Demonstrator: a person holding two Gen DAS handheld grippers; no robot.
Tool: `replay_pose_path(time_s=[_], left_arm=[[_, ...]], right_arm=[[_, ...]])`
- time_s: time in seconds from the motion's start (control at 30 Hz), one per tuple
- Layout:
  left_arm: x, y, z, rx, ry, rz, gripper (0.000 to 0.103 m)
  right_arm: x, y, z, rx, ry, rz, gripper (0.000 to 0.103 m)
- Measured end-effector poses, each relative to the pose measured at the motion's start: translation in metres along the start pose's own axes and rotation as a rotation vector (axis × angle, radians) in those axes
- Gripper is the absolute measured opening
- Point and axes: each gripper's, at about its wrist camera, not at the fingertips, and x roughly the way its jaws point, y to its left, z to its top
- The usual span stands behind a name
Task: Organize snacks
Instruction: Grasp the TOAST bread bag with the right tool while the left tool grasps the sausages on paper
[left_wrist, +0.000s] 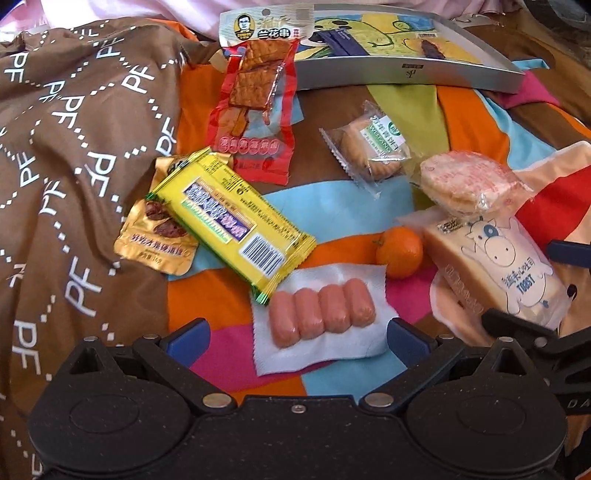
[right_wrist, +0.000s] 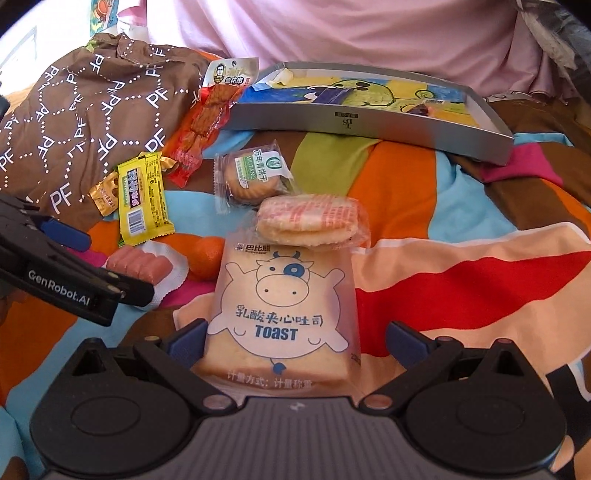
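Sausages (left_wrist: 320, 312), soft and slick in their sealed pack, are lying on the bright quilt (left_wrist: 332, 206) between the spread fingers of the left gripper (left_wrist: 299, 334), which is gripping nothing. Right gripper (right_wrist: 295, 341), jaws wide, is straddling the toast packet (right_wrist: 282, 317) (light, squashable; best pinched across its firmer lower edge).

Scattered flat on the bedspread are seen a toast pack (right_wrist: 284, 314) with a rice cracker pack (right_wrist: 310, 219) on its far end, a biscuit pack (right_wrist: 255, 177), an orange (left_wrist: 399, 252), sausages (left_wrist: 320, 312), a yellow bar (left_wrist: 232, 218) overlapping a gold sachet (left_wrist: 157, 240), and a red tofu pack (left_wrist: 255, 107) beside the grey tray (right_wrist: 369, 125).
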Motion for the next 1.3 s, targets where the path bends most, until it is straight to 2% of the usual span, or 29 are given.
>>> replay_pose_path(time_s=[0.17,0.3,0.73,0.8,0.87,0.97,1.1,1.3], left_arm=[[0.01,-0.003,0.007,-0.007,0.006,-0.032,0.102],[0.025,-0.003,0.012,-0.031,0.048,-0.051,0.102],[0.034,-0.003,0.016,0.021,0.012,-0.09,0.102],[0.03,-0.001,0.012,0.023,0.005,-0.093,0.1],[0.025,0.001,0.009,0.023,-0.004,-0.093,0.095],[0.018,0.0,0.003,0.034,-0.013,-0.101,0.093],[0.006,0.0,-0.006,0.025,-0.014,-0.117,0.09],[-0.018,-0.001,-0.024,-0.006,0.038,-0.18,0.089]], right_arm=[[0.01,0.0,0.001,0.005,0.015,0.009,0.103],[0.018,0.0,0.002,0.007,0.019,0.014,0.103],[0.033,0.002,0.009,-0.016,0.023,0.029,0.102],[0.032,0.003,0.008,-0.022,0.019,0.039,0.099],[0.029,0.004,0.007,-0.03,0.011,0.048,0.088],[0.025,0.004,0.006,-0.034,0.007,0.051,0.079],[0.017,0.002,0.004,-0.032,0.016,0.058,0.075],[-0.014,0.001,-0.015,-0.038,0.068,0.116,0.073]])
